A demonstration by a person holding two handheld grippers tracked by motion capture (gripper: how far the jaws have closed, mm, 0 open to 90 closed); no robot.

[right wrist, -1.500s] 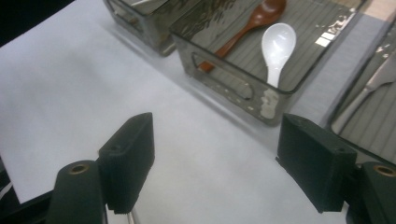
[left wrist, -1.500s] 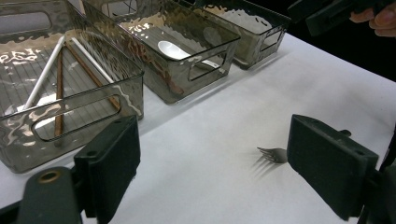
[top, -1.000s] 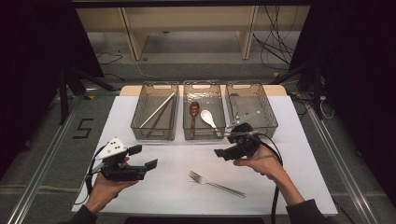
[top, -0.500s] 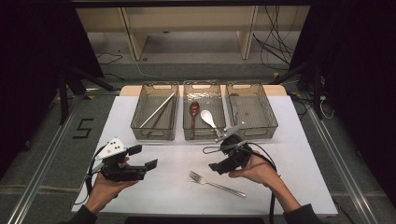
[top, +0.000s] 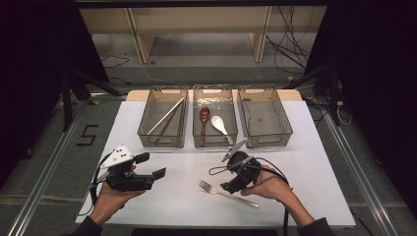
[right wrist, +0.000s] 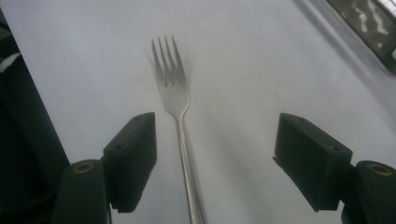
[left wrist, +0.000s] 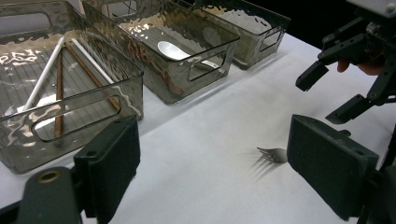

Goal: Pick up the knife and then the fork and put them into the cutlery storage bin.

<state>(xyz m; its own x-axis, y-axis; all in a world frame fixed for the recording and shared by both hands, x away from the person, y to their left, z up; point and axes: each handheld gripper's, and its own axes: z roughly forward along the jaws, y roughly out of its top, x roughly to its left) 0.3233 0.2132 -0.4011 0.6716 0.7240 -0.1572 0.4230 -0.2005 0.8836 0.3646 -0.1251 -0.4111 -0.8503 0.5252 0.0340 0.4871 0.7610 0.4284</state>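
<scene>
A metal fork (top: 226,192) lies on the white table (top: 305,162), tines to the left. My right gripper (top: 227,177) hovers low over its head end, open. In the right gripper view the fork (right wrist: 175,93) runs up between the two black jaws of that gripper (right wrist: 217,140), nearer the left one, and neither pad touches it. Those jaws have just been closing a little. My left gripper (top: 151,166) rests in the hand at the front left, open and empty. The left gripper view looks past its jaws (left wrist: 215,158) at the fork tines (left wrist: 273,154) and the right gripper (left wrist: 329,93).
Three clear bins stand in a row at the back. The left bin (top: 162,143) holds chopsticks (top: 164,118). A brown spoon (top: 204,115) and a white spoon (top: 220,125) lie in the middle bin (top: 215,144). The right bin (top: 268,142) holds nothing.
My right gripper has come down and to the left, from near the bins to just over the fork. The left gripper and the fork have stayed put.
</scene>
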